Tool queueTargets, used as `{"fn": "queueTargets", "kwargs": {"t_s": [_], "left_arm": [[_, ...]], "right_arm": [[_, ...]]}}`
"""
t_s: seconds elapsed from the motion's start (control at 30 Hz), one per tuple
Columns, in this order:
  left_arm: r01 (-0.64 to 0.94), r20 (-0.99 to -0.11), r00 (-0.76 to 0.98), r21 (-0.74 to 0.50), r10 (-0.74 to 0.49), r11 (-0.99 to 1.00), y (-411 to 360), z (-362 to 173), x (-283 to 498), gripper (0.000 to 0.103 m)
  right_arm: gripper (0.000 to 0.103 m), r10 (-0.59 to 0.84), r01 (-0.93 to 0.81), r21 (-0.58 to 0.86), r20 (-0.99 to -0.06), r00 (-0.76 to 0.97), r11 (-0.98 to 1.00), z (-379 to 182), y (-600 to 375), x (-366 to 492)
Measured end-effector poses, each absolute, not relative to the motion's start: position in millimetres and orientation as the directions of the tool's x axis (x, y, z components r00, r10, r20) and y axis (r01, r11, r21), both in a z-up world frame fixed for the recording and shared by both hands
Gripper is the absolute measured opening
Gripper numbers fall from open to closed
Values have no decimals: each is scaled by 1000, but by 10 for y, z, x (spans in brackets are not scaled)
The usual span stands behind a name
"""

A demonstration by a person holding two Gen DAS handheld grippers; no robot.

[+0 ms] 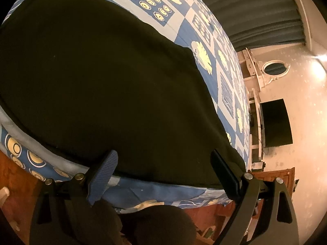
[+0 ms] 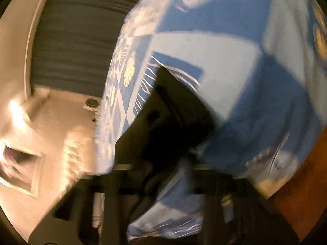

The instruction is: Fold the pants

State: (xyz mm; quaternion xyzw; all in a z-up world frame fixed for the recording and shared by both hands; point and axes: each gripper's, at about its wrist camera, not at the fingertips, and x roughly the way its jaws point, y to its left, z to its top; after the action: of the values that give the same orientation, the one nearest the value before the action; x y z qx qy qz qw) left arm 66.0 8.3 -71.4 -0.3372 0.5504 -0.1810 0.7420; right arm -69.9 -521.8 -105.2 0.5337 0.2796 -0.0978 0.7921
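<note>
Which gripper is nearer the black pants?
Left, likely: left gripper open, fingers flanking the pants' near edge. Right gripper shut over the bedsheet; blur hides whether it touches them.

Pale wall [image 1: 302, 102], grey curtain [image 1: 255, 10], patchwork bedspread [image 1: 204, 32]

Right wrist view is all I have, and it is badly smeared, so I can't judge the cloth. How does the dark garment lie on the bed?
Observer: The dark fabric pants lie spread out broad and smooth over the blue-and-white patterned bedcover. No fold shows in the left wrist view.
Operator: And where is the other hand-held gripper?
Observer: The left hand-held gripper is at the pants' near edge, close to the edge of the bed. Its jaws stand wide open and nothing is pinched between them.
</note>
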Motion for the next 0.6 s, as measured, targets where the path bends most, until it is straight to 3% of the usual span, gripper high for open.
{"fn": "queueTargets", "kwargs": {"t_s": [0.17, 0.23, 0.27, 0.37, 0.43, 0.6], "left_arm": [[-102, -694, 328, -700, -641, 707, 80, -708, 666, 91], [-97, -695, 326, -698, -640, 709, 77, -708, 665, 91], [-96, -695, 325, -699, -642, 708, 74, -711, 661, 91], [-100, -692, 322, -703, -646, 704, 87, -714, 648, 91], [-102, -695, 322, -701, -644, 706, 87, -713, 647, 91], [-96, -696, 319, -699, -643, 709, 73, -712, 652, 91]], "right_arm": [[8, 106, 499, 698, -629, 771, 513, -1037, -5321, -688], [18, 177, 499, 737, -625, 761, 456, -1181, -5407, -757], [28, 187, 502, 748, -620, 762, 435, -1188, -5443, -810], [45, 64, 558, 690, -653, 755, 461, -924, -5599, -984], [45, -5, 542, 653, -636, 772, 529, -650, -5665, -962], [45, 104, 457, 600, -672, 733, 656, -570, -5699, -309]]}}
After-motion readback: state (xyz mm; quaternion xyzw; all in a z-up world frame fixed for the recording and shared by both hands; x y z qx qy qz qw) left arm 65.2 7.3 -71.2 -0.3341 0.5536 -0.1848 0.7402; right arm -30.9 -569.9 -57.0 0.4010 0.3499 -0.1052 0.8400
